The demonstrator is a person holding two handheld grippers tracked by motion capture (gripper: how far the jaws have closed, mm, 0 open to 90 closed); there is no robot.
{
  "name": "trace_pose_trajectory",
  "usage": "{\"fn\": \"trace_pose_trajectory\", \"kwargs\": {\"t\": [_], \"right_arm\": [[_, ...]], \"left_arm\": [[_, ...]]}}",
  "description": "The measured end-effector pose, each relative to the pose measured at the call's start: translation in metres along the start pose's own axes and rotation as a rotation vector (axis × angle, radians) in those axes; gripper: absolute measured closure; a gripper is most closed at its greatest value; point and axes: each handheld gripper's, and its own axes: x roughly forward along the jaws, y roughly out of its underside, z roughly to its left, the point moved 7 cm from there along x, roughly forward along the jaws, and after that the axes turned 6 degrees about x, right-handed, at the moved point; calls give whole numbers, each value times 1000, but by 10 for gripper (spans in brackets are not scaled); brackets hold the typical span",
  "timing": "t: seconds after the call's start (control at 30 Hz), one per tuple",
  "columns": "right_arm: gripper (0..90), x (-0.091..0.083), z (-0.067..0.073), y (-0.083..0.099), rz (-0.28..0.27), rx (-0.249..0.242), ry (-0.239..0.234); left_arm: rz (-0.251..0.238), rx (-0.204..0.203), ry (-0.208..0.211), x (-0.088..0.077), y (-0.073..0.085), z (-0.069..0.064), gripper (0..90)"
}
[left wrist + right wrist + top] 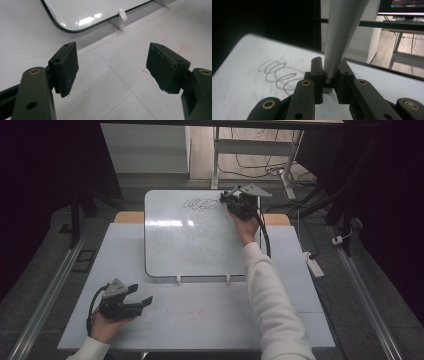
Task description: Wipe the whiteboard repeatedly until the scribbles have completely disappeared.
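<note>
So the tabletop [200,320] is a pale grey-white sheet with thin grid lines and a few faint red marks on it. A whiteboard [190,240] with rounded corners and a dark edge lies flat across the far half, two small white clips at its near edge, with a ceiling light glaring off it. There's a loopy scribble [200,203] near the board's far edge.

The right gripper [240,202] sits at the board's far right corner, just beside the scribble, jaws clamped tight on a grey marker [337,37] that sticks up between them; in the right gripper view I can't tell if the tip is touching the board. The left gripper [122,301] rests on the near left of the tabletop, well apart from the board, jaws spread wide with nothing between them.

The room's dim: dark curtains both sides, grey floor, metal rails along the tabletop, desk legs and tangled cables at the back, plus a power strip [315,265] on the floor to the right.
</note>
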Motion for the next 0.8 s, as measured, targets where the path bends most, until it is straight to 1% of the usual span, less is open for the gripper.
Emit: {"fn": "trace_pose_trajectory", "kwargs": {"t": [0.03, 0.1, 0.13, 0.17, 0.2, 0.23, 0.27, 0.3, 0.33, 0.4, 0.43, 0.47, 0.5, 0.53, 0.57, 0.63, 0.67, 0.7, 0.73, 0.77, 0.8], "right_arm": [[785, 1, 7, 4, 20, -17, -25], [785, 4, 26, 15, 59, -50, -92], [785, 4, 26, 15, 59, -50, -92], [785, 6, 34, 20, 76, -101, -89], [785, 7, 32, 18, 81, -97, -92], [785, 7, 27, 14, 64, -81, -77], [785, 6, 20, 8, 42, -68, -41], [785, 5, 13, 3, 23, -44, -15], [785, 5, 9, 0, 10, -22, -7], [785, 5, 8, -1, 11, -20, 2], [785, 6, 9, -1, 9, -35, 9], [785, 8, 19, 4, 27, -48, -28], [785, 9, 25, 7, 44, -55, -57], [785, 9, 25, 7, 44, -55, -57], [785, 11, 31, 11, 65, -99, -67], [785, 11, 30, 9, 68, -103, -66], [786, 11, 25, 6, 52, -93, -50], [785, 10, 18, 0, 26, -68, -21], [785, 8, 6, -7, -7, -10, 11], [786, 9, 4, -7, -9, 4, 7], [786, 9, 4, -7, -9, 4, 7]], "left_arm": [[-1, -2, 1, 0, 0, 1, 261], [2, -5, 2, 1, 0, 1, 261], [2, -5, 2, 1, 0, 1, 261], [2, -4, 3, 1, 0, 1, 261], [1, -2, 3, 1, 0, 1, 261], [0, -1, 3, 0, 0, 0, 261], [-2, 2, 3, 0, 0, 0, 261], [-7, 0, 1, -1, -1, -1, 261], [-7, 0, 1, -1, -1, -1, 261], [-7, 1, 4, -1, -1, 0, 261], [-6, 0, 5, -1, -1, 0, 261], [-3, 1, 6, 0, -1, 0, 261], [-2, 1, 9, 1, -1, 1, 261], [-2, 1, 9, 1, -1, 1, 261], [-2, 1, 9, 1, -1, 1, 261], [-4, 2, 9, 0, -1, 0, 261], [-5, 4, 11, 0, -1, -1, 261], [-7, 1, 10, 0, -2, -1, 261], [-8, 2, 9, -1, -2, -1, 261], [-9, 2, 9, -1, -2, -1, 261], [-10, 1, 10, -1, -2, -1, 261]]}}
